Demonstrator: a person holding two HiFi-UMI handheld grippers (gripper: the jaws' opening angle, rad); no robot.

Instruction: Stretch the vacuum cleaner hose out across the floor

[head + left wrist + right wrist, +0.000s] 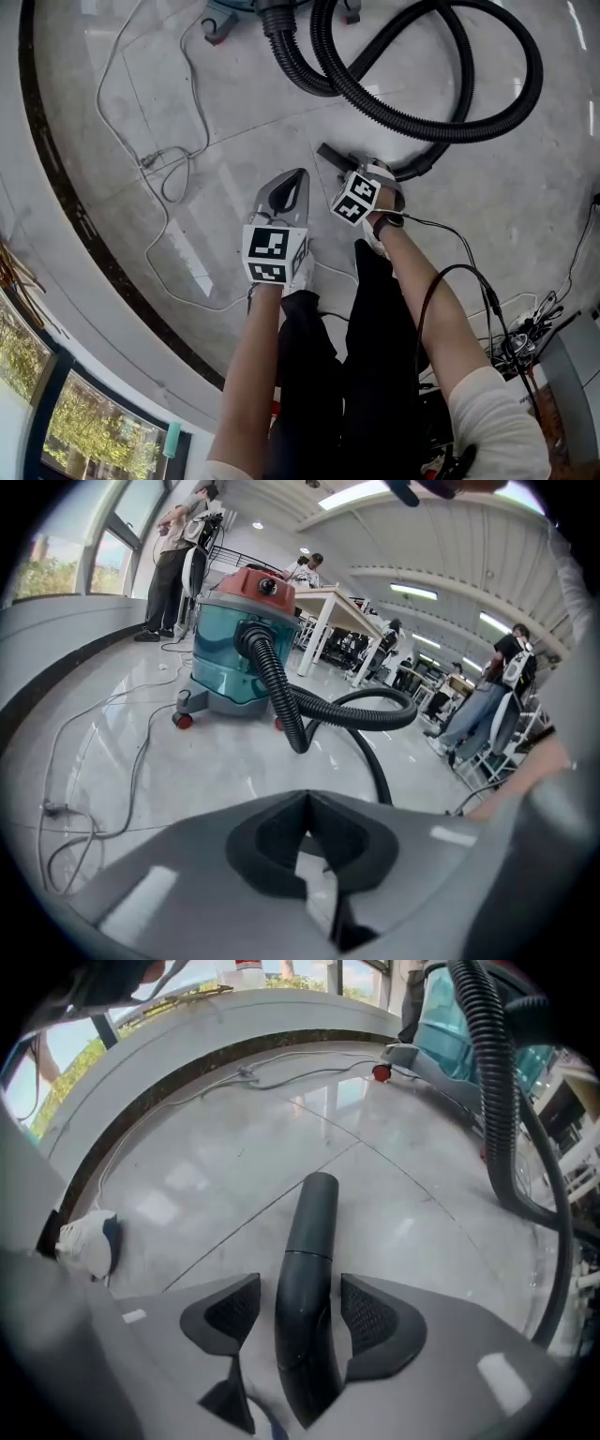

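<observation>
The black ribbed hose [441, 131] lies in a loop on the pale floor, running from the teal vacuum cleaner [230, 658] at the far end. Its smooth end tube [307, 1269] sits lengthwise between the jaws of my right gripper [302, 1307], with a small gap showing at each pad, so the gripper is open around it. In the head view the right gripper [367, 169] is low over that tube end [333, 157]. My left gripper [292, 178] hangs beside it to the left, shut and empty, with its jaws [307, 803] pointed toward the vacuum cleaner.
A thin grey power cable [178, 159] snakes over the floor at left. A dark curved strip [84, 225] borders the floor by the windows. Cables and gear [525, 328] lie at right. People, tables and chairs [469, 705] stand beyond the vacuum cleaner.
</observation>
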